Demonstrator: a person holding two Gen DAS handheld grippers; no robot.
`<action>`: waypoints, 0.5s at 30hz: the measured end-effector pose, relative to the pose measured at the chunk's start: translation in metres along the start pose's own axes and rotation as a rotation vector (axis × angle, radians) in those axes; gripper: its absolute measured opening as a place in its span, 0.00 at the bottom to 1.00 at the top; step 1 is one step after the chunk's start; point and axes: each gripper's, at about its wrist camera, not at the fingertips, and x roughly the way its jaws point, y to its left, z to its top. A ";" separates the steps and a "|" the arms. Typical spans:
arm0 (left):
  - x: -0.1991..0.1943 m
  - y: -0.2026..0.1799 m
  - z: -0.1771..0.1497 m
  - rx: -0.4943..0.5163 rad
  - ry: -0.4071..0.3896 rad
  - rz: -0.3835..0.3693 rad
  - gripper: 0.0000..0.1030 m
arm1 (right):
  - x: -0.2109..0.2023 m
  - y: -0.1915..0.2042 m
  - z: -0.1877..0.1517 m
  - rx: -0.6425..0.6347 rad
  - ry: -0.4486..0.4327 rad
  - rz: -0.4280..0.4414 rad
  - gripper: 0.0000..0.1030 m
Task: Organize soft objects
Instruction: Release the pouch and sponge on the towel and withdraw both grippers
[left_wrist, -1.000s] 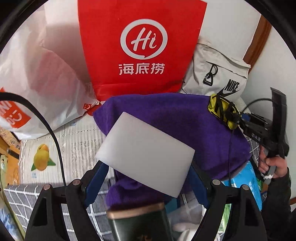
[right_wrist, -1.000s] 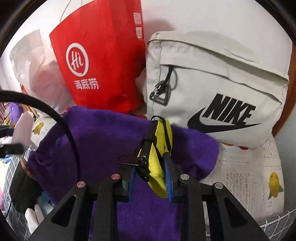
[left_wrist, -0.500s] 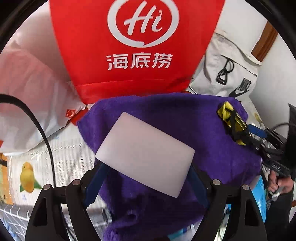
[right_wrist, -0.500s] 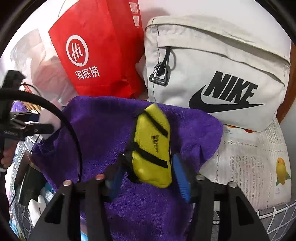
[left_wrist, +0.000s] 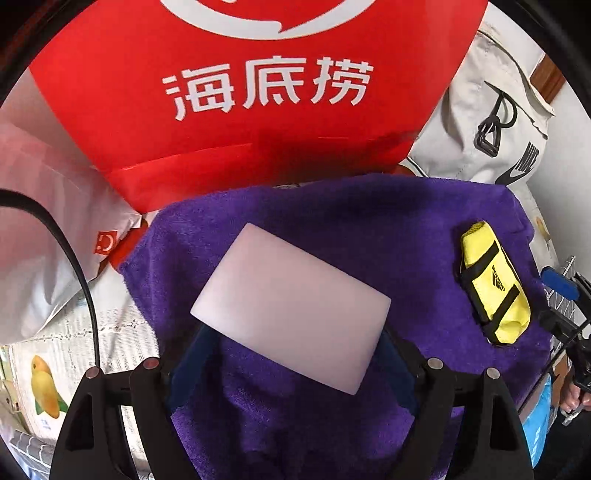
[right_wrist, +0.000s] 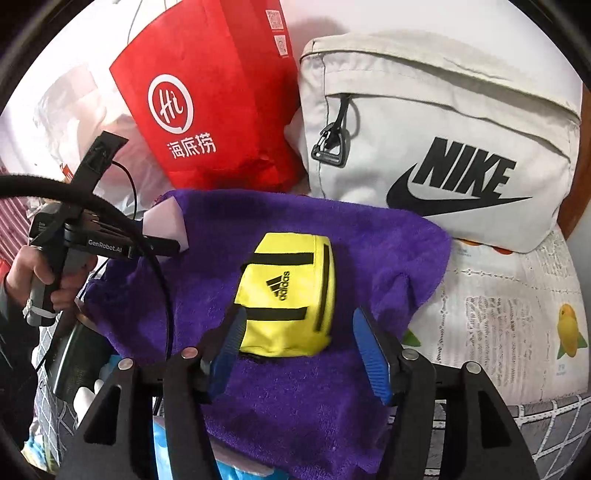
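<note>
A: Right, on my left wrist view the left gripper (left_wrist: 291, 354) tips steeply down over the purple towel (left_wrist: 332, 229), its jaws set wide and clamped on the white foam block (left_wrist: 291, 306), which hangs tilted just above the towel.

B: Any writing there?

A: I read white Chinese characters, 海底捞, on the red bag (left_wrist: 221, 122) behind the towel. The yellow pouch (left_wrist: 493, 291) lies on the towel's right side, and the grey bag (left_wrist: 476, 107) stands at the far right.

B: And the right wrist view?

A: My right gripper (right_wrist: 299, 350) slants down, its jaws just opening. The blue pads (right_wrist: 371, 356) stand apart from the pouch, which lies flat on the towel between them. It says "adidas". The grey bag reads "NIKE", the red bag "Hi". At the left a hand (right_wrist: 37, 273) grips the other tool, marked "GenRobot.AI".
</note>
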 end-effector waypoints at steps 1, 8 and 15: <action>0.001 -0.001 0.000 0.000 0.001 -0.003 0.83 | -0.003 0.000 0.000 0.003 -0.004 0.000 0.58; 0.012 -0.005 0.007 -0.009 0.045 -0.003 0.88 | -0.034 -0.001 -0.004 0.026 -0.034 0.002 0.59; 0.010 -0.018 0.006 -0.002 0.072 0.025 0.98 | -0.064 -0.006 -0.018 0.048 -0.057 -0.019 0.65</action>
